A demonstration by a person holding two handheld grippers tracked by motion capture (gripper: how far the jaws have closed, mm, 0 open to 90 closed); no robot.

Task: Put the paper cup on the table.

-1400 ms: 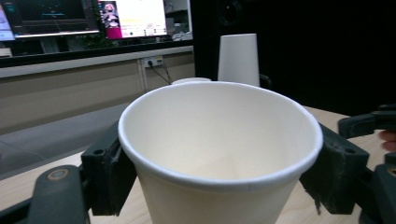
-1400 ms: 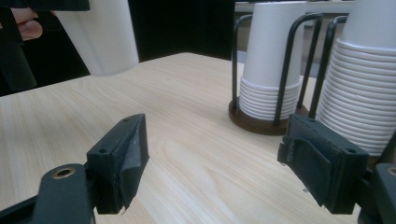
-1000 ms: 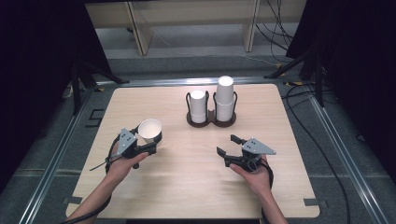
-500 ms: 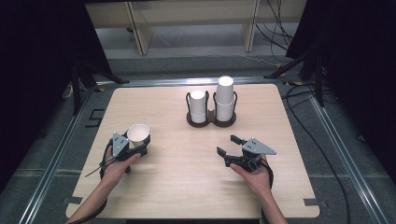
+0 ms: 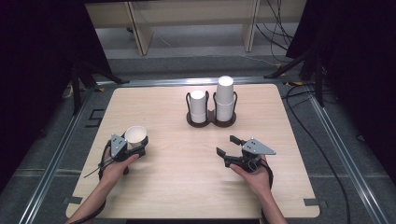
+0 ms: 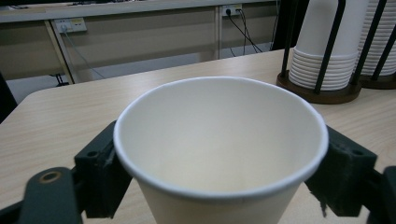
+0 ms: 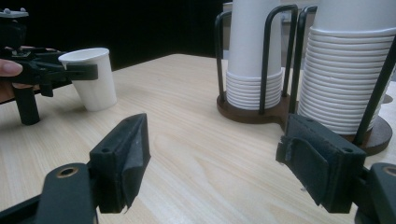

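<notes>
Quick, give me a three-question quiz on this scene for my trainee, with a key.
1. True or false: the cup between the left claw's jaws stands upright on the table.
2. In the high view, which stack in the holder is taller? A) the left stack B) the right stack
3. What is between the right claw's jaws?

Key
1. True. The left claw's jaws have just been opening with the cup between them; whether the pads press on it is unclear.
2. B.
3. Nothing; the jaws stand open above bare table.
</notes>
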